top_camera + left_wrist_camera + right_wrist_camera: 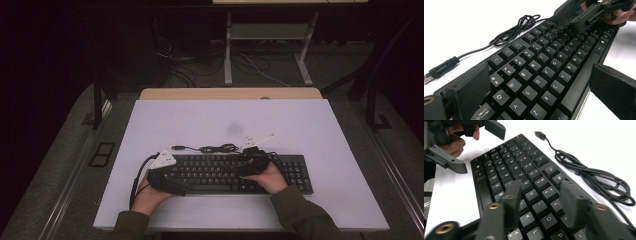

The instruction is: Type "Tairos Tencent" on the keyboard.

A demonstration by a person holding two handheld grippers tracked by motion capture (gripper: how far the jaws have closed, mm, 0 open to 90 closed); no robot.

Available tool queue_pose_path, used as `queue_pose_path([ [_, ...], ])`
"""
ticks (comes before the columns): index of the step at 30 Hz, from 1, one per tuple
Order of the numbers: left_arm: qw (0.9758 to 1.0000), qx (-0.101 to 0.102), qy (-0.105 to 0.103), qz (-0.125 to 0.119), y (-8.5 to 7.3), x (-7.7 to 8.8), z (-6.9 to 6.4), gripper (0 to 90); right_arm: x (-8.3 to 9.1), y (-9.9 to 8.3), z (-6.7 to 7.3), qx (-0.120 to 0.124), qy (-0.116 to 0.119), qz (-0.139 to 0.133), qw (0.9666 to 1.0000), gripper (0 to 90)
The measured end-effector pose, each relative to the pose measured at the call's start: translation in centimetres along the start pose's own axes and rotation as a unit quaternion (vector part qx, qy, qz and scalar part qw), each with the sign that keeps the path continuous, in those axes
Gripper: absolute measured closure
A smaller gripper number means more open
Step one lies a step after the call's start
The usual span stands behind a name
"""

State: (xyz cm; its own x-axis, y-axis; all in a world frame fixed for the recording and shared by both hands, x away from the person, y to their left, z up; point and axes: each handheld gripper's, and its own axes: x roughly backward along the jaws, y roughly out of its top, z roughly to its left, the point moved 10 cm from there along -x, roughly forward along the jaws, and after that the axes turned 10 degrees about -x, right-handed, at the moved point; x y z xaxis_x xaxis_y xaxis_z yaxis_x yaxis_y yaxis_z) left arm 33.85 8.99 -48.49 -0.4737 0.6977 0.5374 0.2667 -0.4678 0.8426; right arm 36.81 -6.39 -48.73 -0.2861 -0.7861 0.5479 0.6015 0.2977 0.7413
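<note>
A black keyboard (215, 172) (554, 50) (509, 162) lies flat near the front of the white table (225, 120). Its coiled black cable (215, 148) (511, 32) (594, 177) rests just behind it and ends in a loose USB plug (441, 68) (540, 135). My left gripper (170, 179) (541, 67) (480, 148) is open, its jaws wide apart on either side of the keyboard's left end without pressing on it. Over the keys right of the middle, my right gripper (250, 162) (541, 192) (574, 17) is partly open, with nothing held between its jaws.
A wooden strip (230, 93) borders the table's far edge. Beyond it, a desk frame (267, 50) and loose cables (250, 67) stand on the dark floor. Bare white table surface lies behind and to both sides of the keyboard.
</note>
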Motion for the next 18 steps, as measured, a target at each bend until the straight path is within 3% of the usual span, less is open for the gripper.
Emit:
queue_pose_path([
  [7,1.0,-0.001,0.007,-0.005,0.4,0.2,0.3,10.3,0.5,0.6,-0.4,-0.016,0.004,-0.024,0.9996,30.6],
  [18,0.9999,-0.006,0.0,-0.016,2.0,0.0,0.4,26.2,0.5,0.9,-0.3,-0.011,-0.001,-0.038,0.9992,22.8],
])
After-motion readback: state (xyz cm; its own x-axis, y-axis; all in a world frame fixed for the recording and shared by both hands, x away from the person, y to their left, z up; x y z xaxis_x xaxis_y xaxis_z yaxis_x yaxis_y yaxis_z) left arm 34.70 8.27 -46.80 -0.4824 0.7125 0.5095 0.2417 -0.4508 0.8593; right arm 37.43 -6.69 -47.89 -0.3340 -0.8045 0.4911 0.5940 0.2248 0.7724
